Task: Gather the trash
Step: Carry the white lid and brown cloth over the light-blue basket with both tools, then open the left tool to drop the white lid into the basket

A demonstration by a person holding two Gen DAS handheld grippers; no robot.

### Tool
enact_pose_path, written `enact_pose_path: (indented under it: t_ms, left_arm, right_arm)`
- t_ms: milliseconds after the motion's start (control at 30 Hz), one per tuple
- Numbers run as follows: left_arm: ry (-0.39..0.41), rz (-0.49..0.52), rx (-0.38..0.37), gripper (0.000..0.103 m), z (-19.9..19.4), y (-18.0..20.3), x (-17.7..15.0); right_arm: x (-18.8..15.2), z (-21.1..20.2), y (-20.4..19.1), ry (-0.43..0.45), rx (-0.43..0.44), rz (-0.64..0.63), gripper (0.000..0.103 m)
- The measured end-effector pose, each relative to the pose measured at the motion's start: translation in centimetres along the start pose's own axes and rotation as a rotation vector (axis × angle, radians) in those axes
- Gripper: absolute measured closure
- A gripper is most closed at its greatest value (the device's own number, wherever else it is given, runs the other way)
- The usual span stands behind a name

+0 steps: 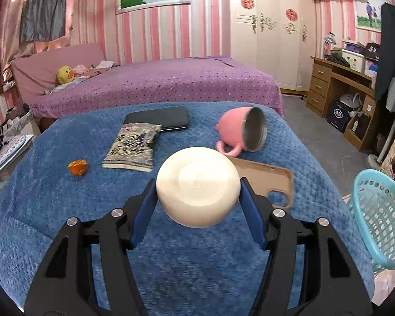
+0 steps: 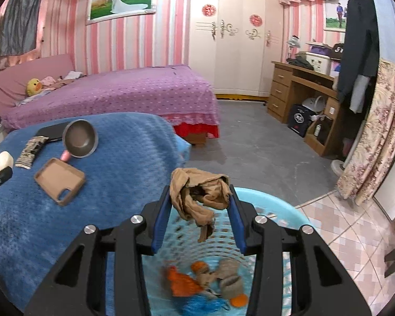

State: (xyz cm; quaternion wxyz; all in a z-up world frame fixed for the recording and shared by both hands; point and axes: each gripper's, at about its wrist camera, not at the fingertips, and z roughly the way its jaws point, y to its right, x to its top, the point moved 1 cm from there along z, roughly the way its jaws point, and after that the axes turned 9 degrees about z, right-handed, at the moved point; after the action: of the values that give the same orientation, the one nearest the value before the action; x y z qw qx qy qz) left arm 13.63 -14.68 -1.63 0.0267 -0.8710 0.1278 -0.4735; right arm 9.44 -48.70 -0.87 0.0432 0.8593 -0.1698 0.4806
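Right gripper [image 2: 200, 205] holds a crumpled tan stocking [image 2: 201, 198] between its blue pads, jaws partly closed on the bundle. One loose leg dangles below the pads. The bundle hangs directly above the open mouth of the turquoise basket [image 2: 289, 208], which sits on the floor just right of the blue-covered table [image 2: 65, 223]. Orange scraps and other soft waste already lie in the basket bottom; blur hides the details.

Left gripper [image 1: 198, 192] is clamped on a cream bowl [image 1: 197, 184], pads on opposite sides of the wall, underside facing the camera, held above the blue cover.

Handling judgement: the stocking is light, limp and slightly clingy. A pinch on the bunched middle looks sufficient, but the fabric may snag on a pad when released, so a wide opening seems advisable. The bowl looks rigid, smooth and breakable, so a grip across its widest part appears sound.

Left on the cover: an orange peel piece [image 1: 78, 167] at near left, a printed wrapper [image 1: 133, 146] beyond it, a tipped pink mug [image 1: 241, 131] at far right, a brown phone case [image 1: 266, 181] nearer.
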Motion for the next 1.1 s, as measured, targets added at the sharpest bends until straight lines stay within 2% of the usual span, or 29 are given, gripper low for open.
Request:
enact_pose_path:
  t_ms: [167, 300, 533, 833, 900, 933, 967, 1100]
  left_arm:
    - [0.015, 0.038, -0.041, 0.042, -0.2, 3.6, 0.4]
    - [0.020, 0.061, -0.115, 0.042, -0.2, 7.8, 0.8]
    - [0.021, 0.113, -0.245, 0.042, -0.4, 15.6, 0.8]
    - [0.002, 0.176, -0.367, 0.042, -0.4, 23.1, 0.6]
    - [-0.003, 0.186, -0.389, 0.037, -0.5, 23.9, 0.9]
    - [-0.012, 0.193, -0.385, 0.025, -0.4, 24.2, 1.0]
    - [-0.013, 0.195, -0.374, 0.019, -0.4, 24.3, 1.1]
    - [0.016, 0.183, -0.322, 0.013, -0.8, 23.2, 1.8]
  right_arm:
    - [-0.2, 0.6, 2.7, -0.012, -0.063, -0.006, 0.062]
    - [-0.2, 0.5, 5.1, -0.015, -0.084, 0.014, 0.062]
    - [-0.5, 0.2, 9.4, -0.018, -0.115, 0.079, 0.061]
    - [-1.1, 0.5, 13.0, -0.027, -0.119, 0.149, 0.062]
    - [-1.1, 0.6, 13.3, -0.027, -0.118, 0.156, 0.062]
    - [-1.1, 0.5, 13.4, -0.026, -0.116, 0.161, 0.062]
    - [-1.1, 0.4, 13.4, -0.025, -0.112, 0.165, 0.062]
    - [-1.2, 0.2, 13.3, -0.019, -0.101, 0.165, 0.062]
